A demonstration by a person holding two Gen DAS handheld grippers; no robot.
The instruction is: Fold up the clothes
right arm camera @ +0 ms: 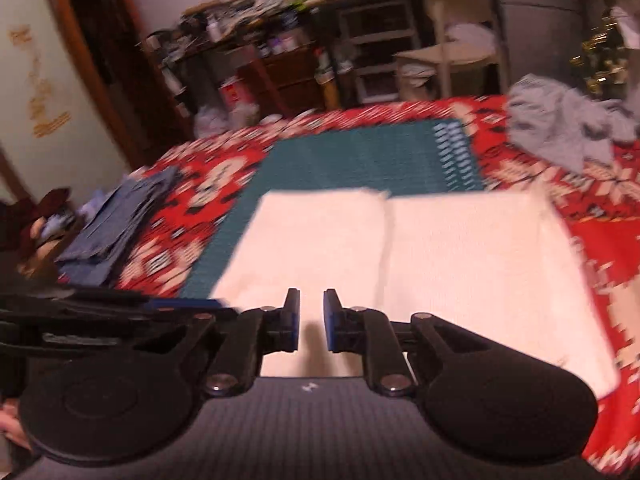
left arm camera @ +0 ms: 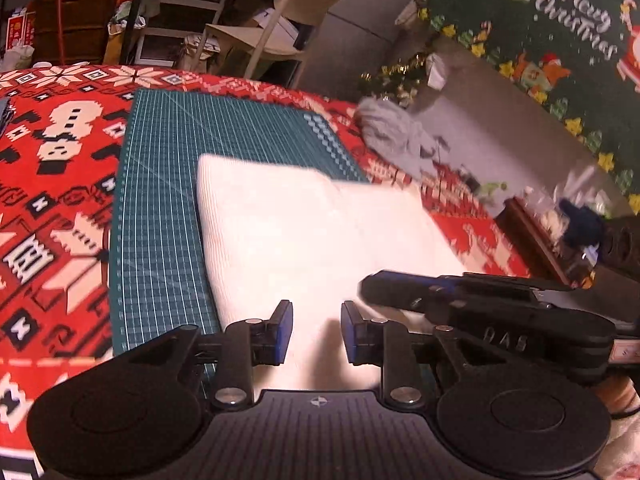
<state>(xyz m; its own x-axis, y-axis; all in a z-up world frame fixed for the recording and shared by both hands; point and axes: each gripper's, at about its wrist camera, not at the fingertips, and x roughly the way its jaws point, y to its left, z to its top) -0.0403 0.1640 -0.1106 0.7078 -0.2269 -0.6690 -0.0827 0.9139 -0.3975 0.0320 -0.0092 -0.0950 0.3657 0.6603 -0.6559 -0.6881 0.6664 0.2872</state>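
A folded white garment (left arm camera: 316, 236) lies flat, partly on the green cutting mat (left arm camera: 160, 216) and partly on the red patterned tablecloth (left arm camera: 52, 184). Above its near edge the left gripper (left arm camera: 316, 332) and right gripper (right arm camera: 311, 319) hover side by side, jaws parted, gripping nothing. A crumpled grey garment (right arm camera: 560, 120) sits at the table's far right, folded blue clothes (right arm camera: 116, 224) at its left.

surface: red patterned cloth (left arm camera: 60, 200) | on it: green cutting mat (left arm camera: 160, 200), grey garment (right arm camera: 560, 128), blue clothes (right arm camera: 116, 220)
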